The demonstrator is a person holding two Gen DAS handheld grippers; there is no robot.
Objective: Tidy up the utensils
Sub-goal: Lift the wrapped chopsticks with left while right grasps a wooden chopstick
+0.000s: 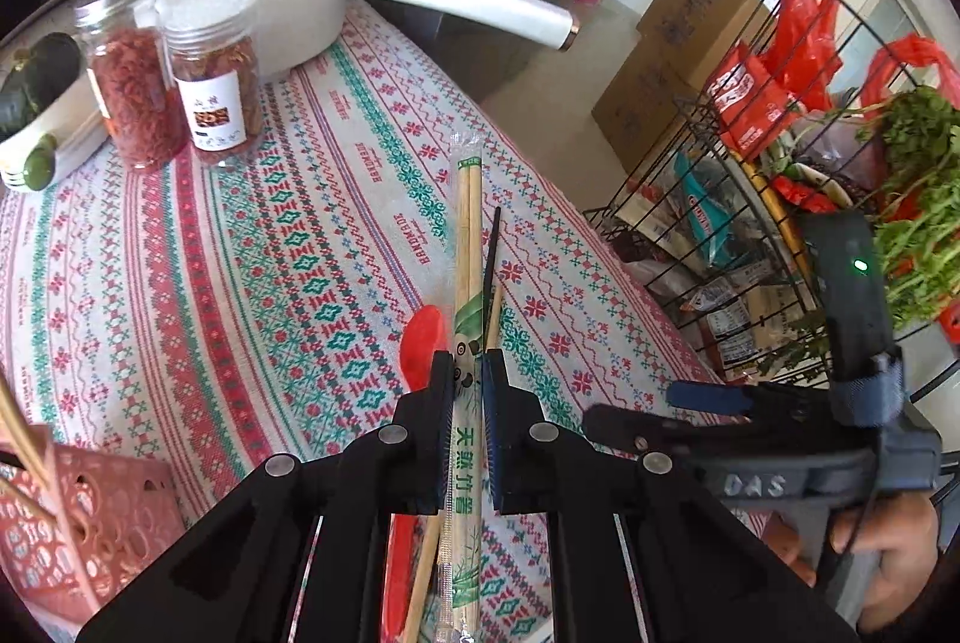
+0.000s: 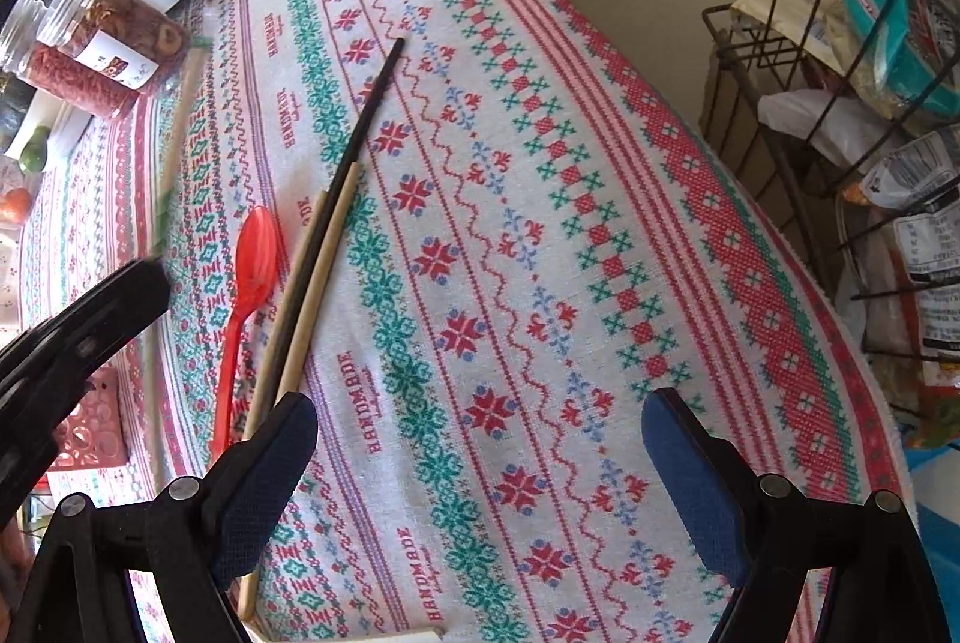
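- The left gripper (image 1: 467,367) is clamped tight on a pair of bamboo chopsticks in a clear wrapper with green print (image 1: 467,247), lifted over the patterned red and green tablecloth (image 1: 240,247).
- The right gripper (image 2: 480,427) hangs over the tablecloth with its jaws wide apart, holding nothing.
- On the tablecloth lie a red plastic spoon (image 2: 252,271), a black chopstick (image 2: 354,132) and a tan wooden chopstick (image 2: 318,277), side by side.
- A pink plastic basket with holes (image 1: 78,523) sits at the tablecloth's near corner.

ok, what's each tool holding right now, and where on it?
Left tool is shut on the wrapped chopsticks, around the printed middle of the sleeve. Right tool is open, holding nothing.
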